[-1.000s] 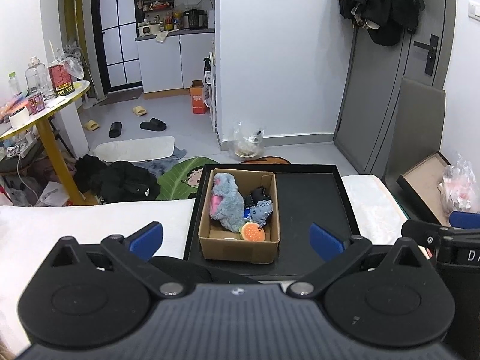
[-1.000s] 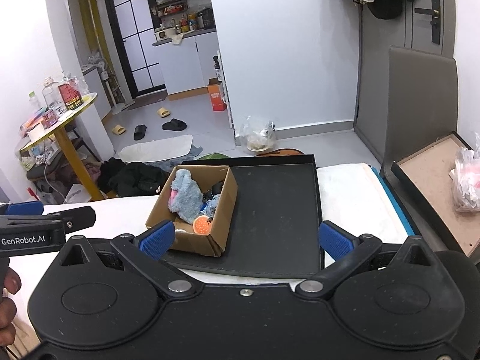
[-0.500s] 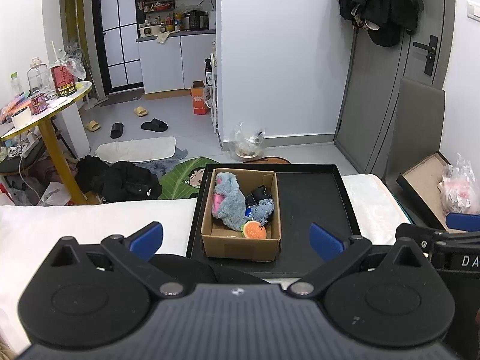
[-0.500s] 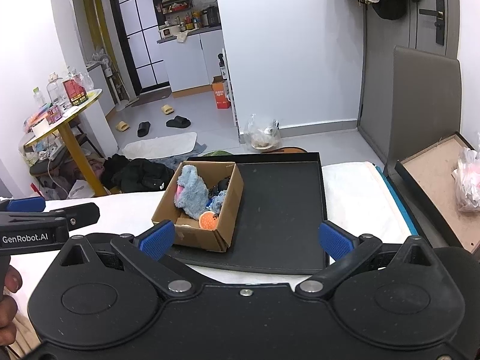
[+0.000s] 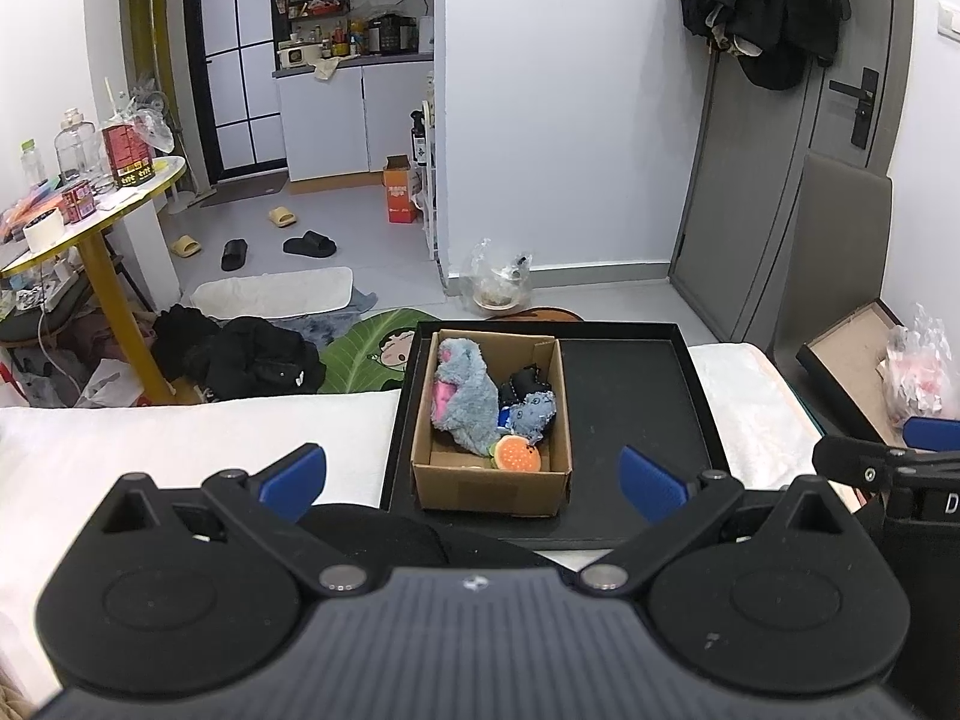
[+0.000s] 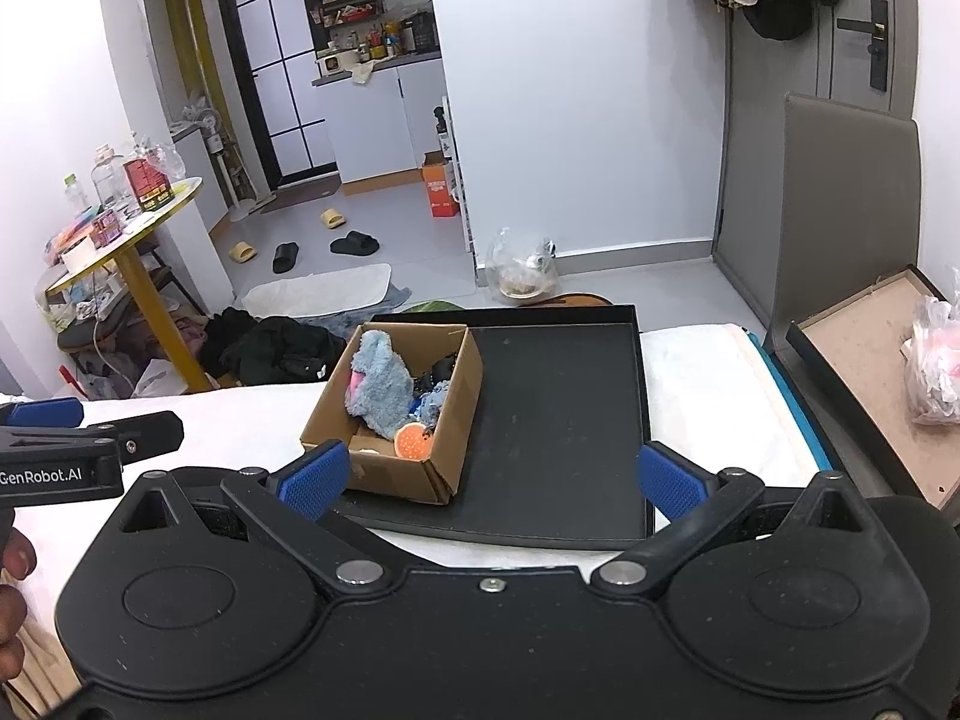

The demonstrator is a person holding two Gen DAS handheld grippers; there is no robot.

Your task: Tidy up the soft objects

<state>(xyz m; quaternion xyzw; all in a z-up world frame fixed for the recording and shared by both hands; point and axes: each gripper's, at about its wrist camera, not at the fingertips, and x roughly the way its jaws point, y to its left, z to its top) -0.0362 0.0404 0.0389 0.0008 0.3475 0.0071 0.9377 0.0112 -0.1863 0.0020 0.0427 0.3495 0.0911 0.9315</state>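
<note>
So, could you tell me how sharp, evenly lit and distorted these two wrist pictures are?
Left wrist view: even indoor light, no glare, cardboard box and grey plush sharp; the fisheye bows the door frame. Right wrist view: similarly soft light, black tray crisp, walls curve at the edges.

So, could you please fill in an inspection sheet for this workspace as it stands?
Surface: white bed cover with a black tray on it.
Job's things: cardboard box on the tray's left side, holding a grey plush toy, a burger toy and dark soft items.
Clutter: nothing seen on the tray's right side.
Grippers: left gripper and right gripper open, empty.
Cables: nothing seen on the bed.
Surroundings: clothes and slippers on the floor.
</note>
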